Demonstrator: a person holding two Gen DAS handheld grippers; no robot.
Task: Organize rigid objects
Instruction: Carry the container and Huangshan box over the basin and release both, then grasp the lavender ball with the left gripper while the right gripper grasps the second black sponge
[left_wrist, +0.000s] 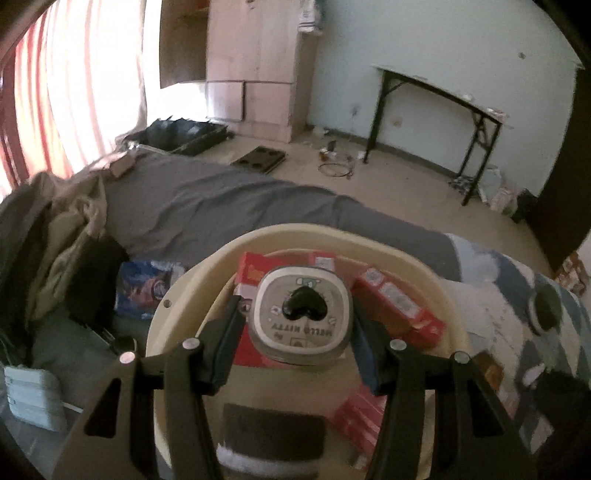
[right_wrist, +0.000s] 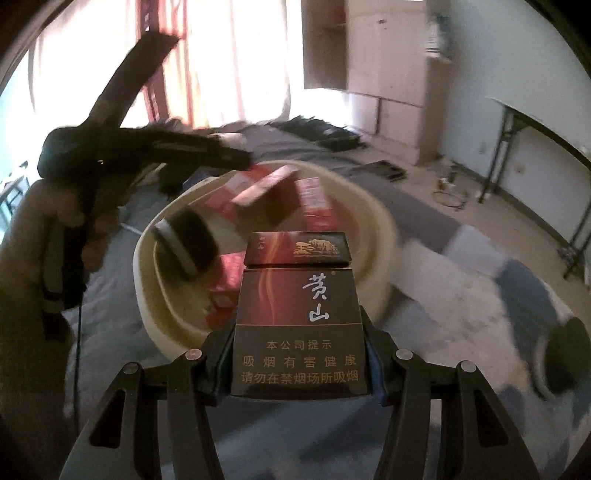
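In the left wrist view my left gripper (left_wrist: 299, 317) is shut on a rounded grey tin (left_wrist: 301, 314) with a black bow on its lid. It hangs over a cream basin (left_wrist: 177, 306) that holds several red boxes (left_wrist: 399, 302) and a dark block with a white band (left_wrist: 273, 432). My right gripper (right_wrist: 295, 350) is shut on a dark red cigarette pack (right_wrist: 299, 321) just short of the near rim of the basin (right_wrist: 373, 221). The left gripper (right_wrist: 147, 147) shows there as a dark blur above the basin's far left side, with a hand behind it.
The basin sits on a bed with a grey sheet (left_wrist: 221, 206) and a blue-and-white patterned blanket (left_wrist: 498, 280). Another round tin (right_wrist: 565, 362) lies on the blanket to the right. A blue packet (left_wrist: 147, 288) lies left of the basin. A black-legged table (left_wrist: 443, 110) stands by the wall.
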